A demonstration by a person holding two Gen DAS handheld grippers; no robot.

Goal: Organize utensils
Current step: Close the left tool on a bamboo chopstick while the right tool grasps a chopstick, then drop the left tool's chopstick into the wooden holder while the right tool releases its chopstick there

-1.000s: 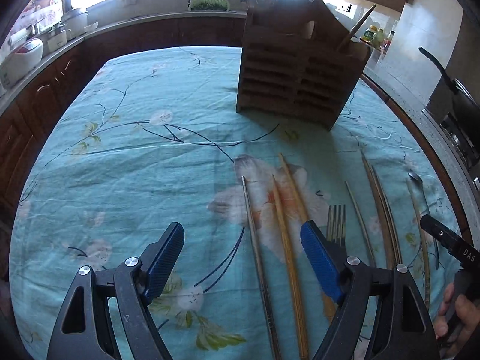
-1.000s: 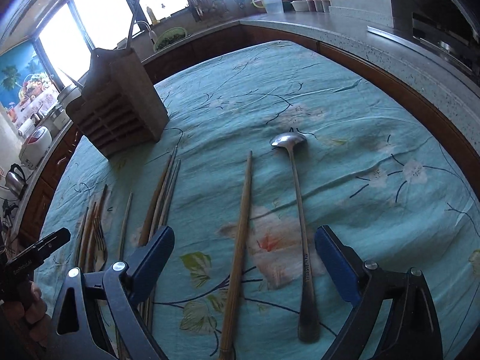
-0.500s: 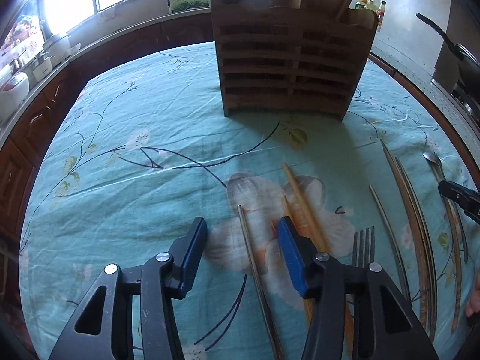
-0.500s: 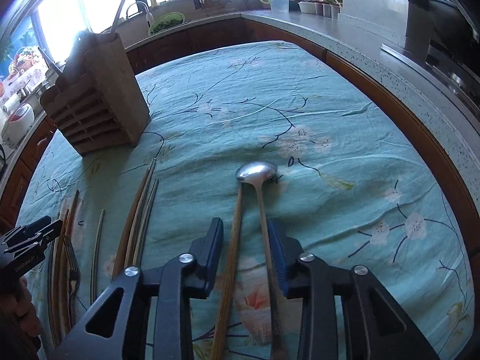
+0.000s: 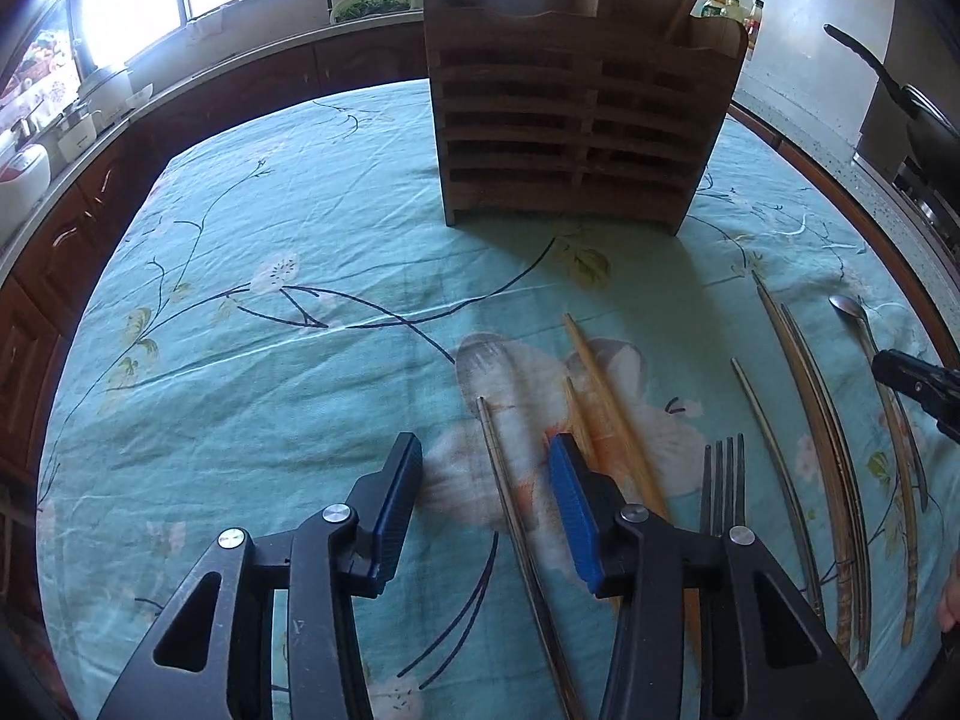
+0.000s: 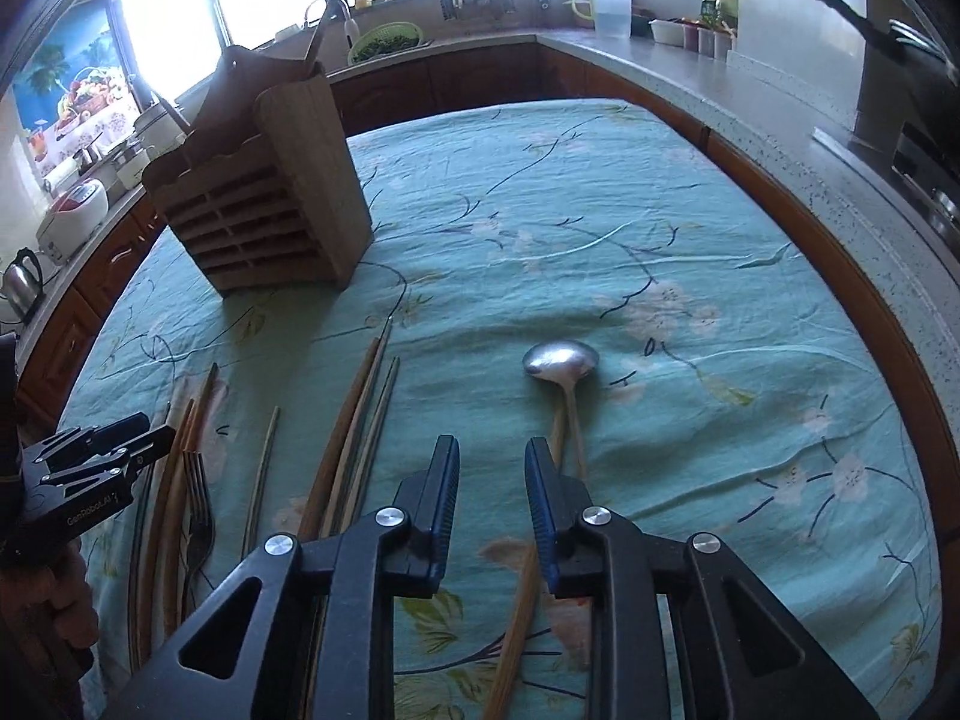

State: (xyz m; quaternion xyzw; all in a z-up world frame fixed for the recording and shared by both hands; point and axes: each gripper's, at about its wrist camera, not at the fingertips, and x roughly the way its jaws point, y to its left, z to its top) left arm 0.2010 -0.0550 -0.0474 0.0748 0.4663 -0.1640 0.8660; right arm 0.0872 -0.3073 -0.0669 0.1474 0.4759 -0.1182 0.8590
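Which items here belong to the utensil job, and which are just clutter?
Job: wooden holder, fork, spoon, wooden chopsticks, metal chopstick.
Lying about: kettle, rice cooker, green colander, pitcher.

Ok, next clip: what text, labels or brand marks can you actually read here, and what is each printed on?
"GenRobot.AI": white print on the black body of the left gripper, right wrist view.
Labels on the bottles and jars on the far kitchen counter: too small to read.
Nothing else legible.
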